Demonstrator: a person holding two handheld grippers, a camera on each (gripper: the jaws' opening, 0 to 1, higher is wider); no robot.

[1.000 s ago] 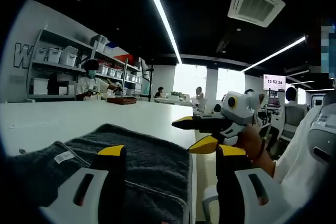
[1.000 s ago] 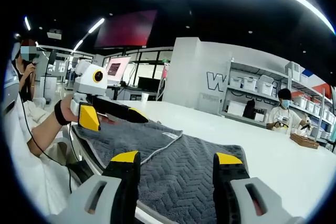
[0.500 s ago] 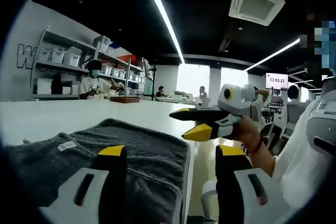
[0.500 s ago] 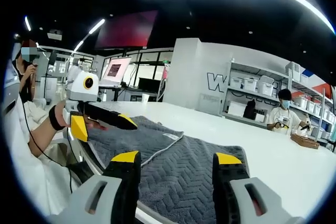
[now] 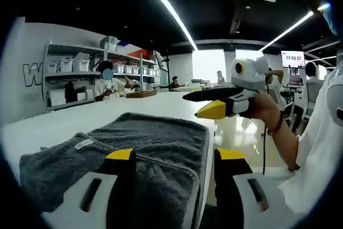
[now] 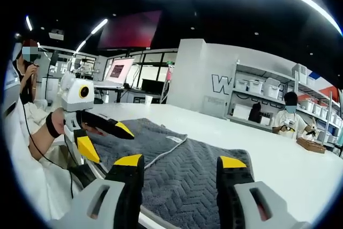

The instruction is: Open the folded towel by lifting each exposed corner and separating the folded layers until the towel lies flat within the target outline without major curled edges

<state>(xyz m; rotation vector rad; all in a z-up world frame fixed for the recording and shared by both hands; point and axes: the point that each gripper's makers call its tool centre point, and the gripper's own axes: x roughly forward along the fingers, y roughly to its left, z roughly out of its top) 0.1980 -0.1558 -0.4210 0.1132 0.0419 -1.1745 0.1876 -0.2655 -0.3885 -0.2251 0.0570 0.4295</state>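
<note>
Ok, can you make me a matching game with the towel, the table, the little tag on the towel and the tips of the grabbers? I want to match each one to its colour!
Things:
1. towel
2. table
3. fingertips of the right gripper
4. tag on the towel

Colours or looks:
a. yellow
b. plain white and wide
c. dark grey with a zigzag weave
d. small pale patch with tiny print

Right pairs: 1-c, 2-b, 3-a, 4-d
</note>
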